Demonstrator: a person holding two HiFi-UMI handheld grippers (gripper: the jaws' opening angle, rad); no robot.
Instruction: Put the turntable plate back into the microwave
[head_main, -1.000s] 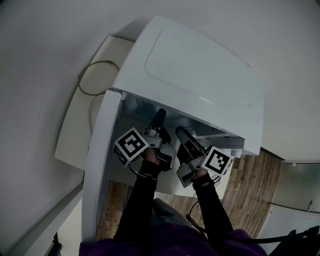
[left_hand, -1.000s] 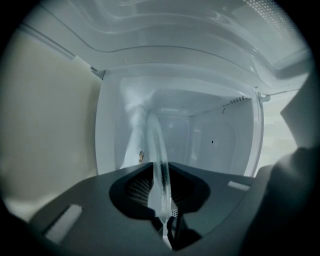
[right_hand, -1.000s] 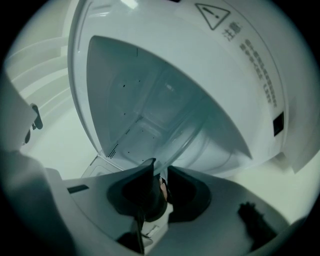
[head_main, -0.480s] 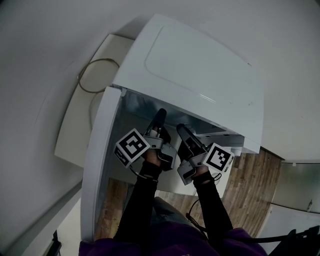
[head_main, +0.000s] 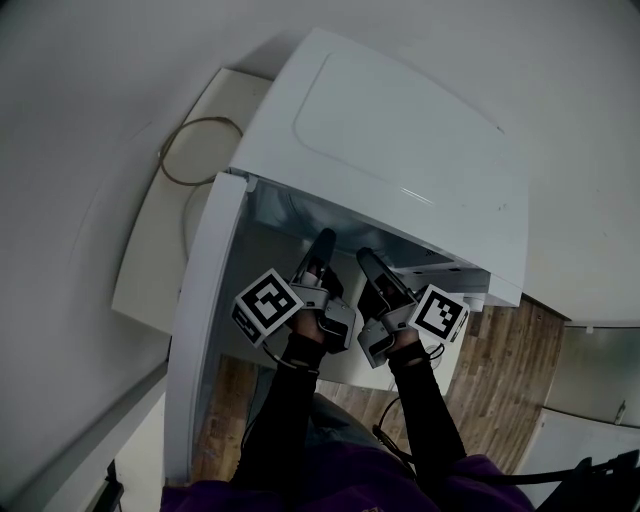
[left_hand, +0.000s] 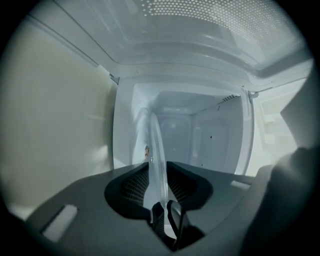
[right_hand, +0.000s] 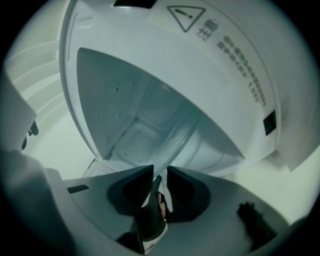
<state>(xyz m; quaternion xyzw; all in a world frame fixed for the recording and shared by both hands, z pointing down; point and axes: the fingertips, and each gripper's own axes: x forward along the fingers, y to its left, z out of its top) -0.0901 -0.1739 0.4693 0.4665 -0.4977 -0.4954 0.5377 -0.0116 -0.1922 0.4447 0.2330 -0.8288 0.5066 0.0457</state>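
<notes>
The white microwave (head_main: 400, 130) stands with its door (head_main: 200, 300) swung open to the left. Both grippers reach side by side into the mouth of the cavity (left_hand: 200, 130). The clear glass turntable plate (left_hand: 155, 145) stands edge-on between the jaws of my left gripper (left_hand: 159, 172). Those jaws are opening, and the pads stand a little off the glass. My right gripper (right_hand: 160, 172) is shut on the plate's rim (right_hand: 187, 137), which curves away into the cavity. In the head view the left gripper (head_main: 322, 240) and right gripper (head_main: 365, 258) hide the plate.
A looped cable (head_main: 195, 150) lies on a white counter (head_main: 150, 260) left of the microwave. The open door walls in my left side. Wooden floor (head_main: 510, 360) shows below right. A warning label (right_hand: 200, 20) sits above the cavity in the right gripper view.
Both grippers stay at the mouth of the cavity. The head view shows only a slight shift of the left gripper's marker cube toward the person.
</notes>
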